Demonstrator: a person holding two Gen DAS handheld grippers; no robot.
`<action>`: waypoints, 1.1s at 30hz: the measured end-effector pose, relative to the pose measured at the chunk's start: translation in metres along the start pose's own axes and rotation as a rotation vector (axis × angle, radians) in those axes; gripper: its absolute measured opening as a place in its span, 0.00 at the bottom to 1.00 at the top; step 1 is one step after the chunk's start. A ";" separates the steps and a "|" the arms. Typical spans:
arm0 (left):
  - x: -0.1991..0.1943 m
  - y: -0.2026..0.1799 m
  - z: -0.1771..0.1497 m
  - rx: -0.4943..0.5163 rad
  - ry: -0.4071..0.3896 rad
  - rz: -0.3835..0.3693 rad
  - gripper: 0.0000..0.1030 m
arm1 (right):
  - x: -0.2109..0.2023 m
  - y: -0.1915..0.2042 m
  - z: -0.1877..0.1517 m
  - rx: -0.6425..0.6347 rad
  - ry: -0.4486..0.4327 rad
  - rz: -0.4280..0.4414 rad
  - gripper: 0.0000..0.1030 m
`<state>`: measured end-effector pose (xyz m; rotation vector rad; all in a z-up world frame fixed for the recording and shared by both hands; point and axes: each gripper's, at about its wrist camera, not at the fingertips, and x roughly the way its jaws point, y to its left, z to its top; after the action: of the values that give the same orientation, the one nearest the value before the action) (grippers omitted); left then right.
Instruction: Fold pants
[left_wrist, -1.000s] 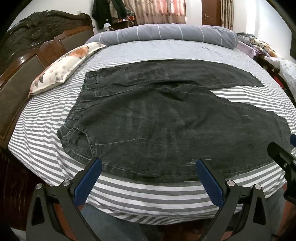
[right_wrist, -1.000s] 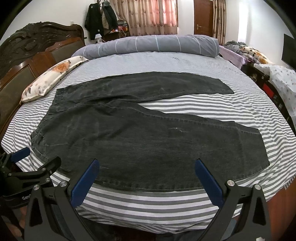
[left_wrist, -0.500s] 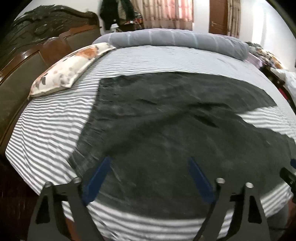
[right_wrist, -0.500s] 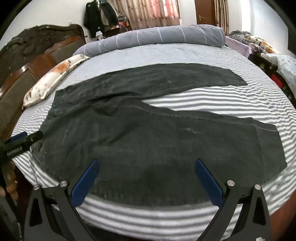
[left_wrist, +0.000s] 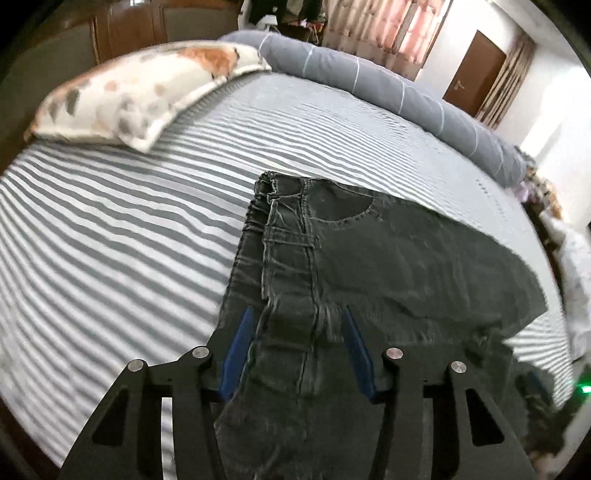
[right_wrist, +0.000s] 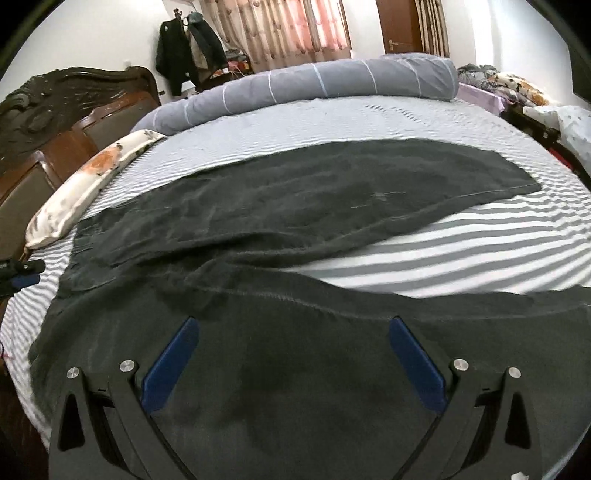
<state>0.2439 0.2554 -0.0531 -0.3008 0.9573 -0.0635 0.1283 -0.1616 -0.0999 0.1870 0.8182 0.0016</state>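
Dark grey jeans (right_wrist: 295, 229) lie spread flat on the striped bed, legs apart and running to the right. In the left wrist view the waistband (left_wrist: 288, 236) runs up the middle. My left gripper (left_wrist: 297, 325) is open, its blue fingers either side of the waistband near the fly, low over the cloth. My right gripper (right_wrist: 295, 332) is open over the near leg (right_wrist: 332, 369), fingers wide apart. The left gripper also shows at the left edge of the right wrist view (right_wrist: 20, 275).
A floral pillow (left_wrist: 140, 85) lies by the wooden headboard (right_wrist: 55, 122). A rolled grey duvet (right_wrist: 314, 85) runs along the far side of the bed. Bare striped sheet (left_wrist: 110, 240) lies left of the waistband. Clutter sits at the far right (right_wrist: 517, 85).
Both grippers have moved forward over the jeans. The left one has swung to the waistband and narrowed somewhat. The right one has come down over the near leg.
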 end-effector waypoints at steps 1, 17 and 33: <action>0.007 0.004 0.003 -0.012 0.006 -0.011 0.49 | 0.008 0.002 0.002 0.008 0.002 0.000 0.99; 0.082 0.037 0.057 -0.163 0.017 -0.216 0.48 | 0.044 0.009 -0.005 -0.020 0.033 -0.024 1.00; 0.106 0.031 0.096 -0.135 0.073 -0.310 0.20 | 0.045 0.008 -0.005 -0.019 0.034 -0.013 1.00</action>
<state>0.3806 0.2869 -0.0946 -0.5735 0.9822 -0.2961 0.1557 -0.1495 -0.1346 0.1640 0.8532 0.0003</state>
